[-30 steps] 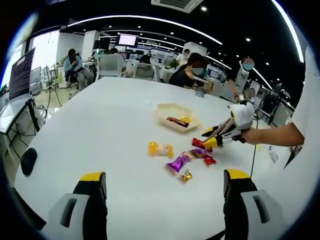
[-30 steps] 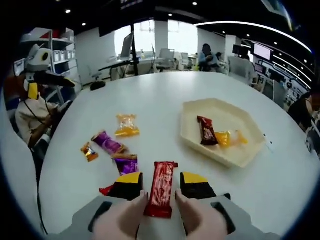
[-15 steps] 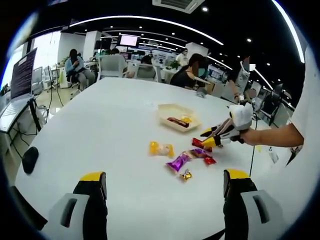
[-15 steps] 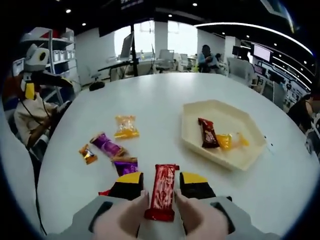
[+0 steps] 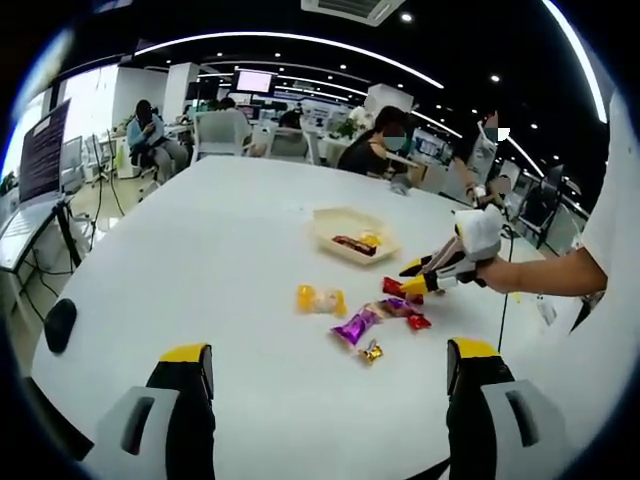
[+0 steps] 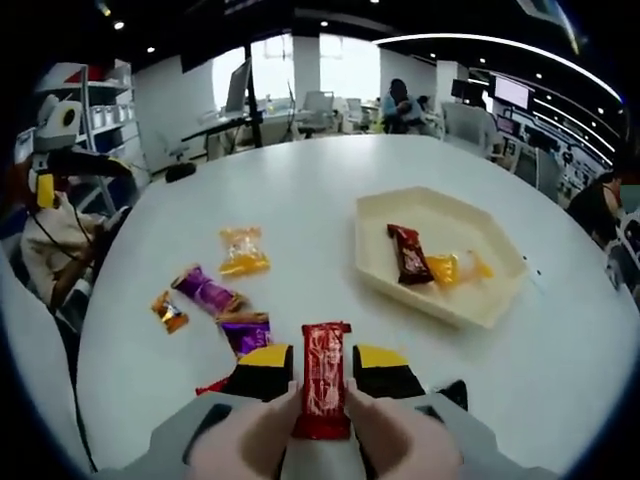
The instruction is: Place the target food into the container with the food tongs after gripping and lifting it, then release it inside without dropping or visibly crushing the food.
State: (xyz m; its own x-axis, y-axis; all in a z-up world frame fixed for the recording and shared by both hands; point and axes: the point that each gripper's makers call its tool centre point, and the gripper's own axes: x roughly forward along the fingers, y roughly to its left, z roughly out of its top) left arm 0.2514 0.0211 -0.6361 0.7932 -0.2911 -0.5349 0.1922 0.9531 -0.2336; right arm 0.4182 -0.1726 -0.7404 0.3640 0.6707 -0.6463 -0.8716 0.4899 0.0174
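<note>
Right gripper view: right hand-held gripper (image 6: 323, 362) clenched on red snack bar (image 6: 324, 392), tray (image 6: 436, 301) ahead and to its right. Left hand-held gripper (image 5: 329, 363) released, idle above tabletop (image 5: 200, 260). Risk: slick wrapper slipping out mid-carry, or over-squeeze crushing it.
</note>
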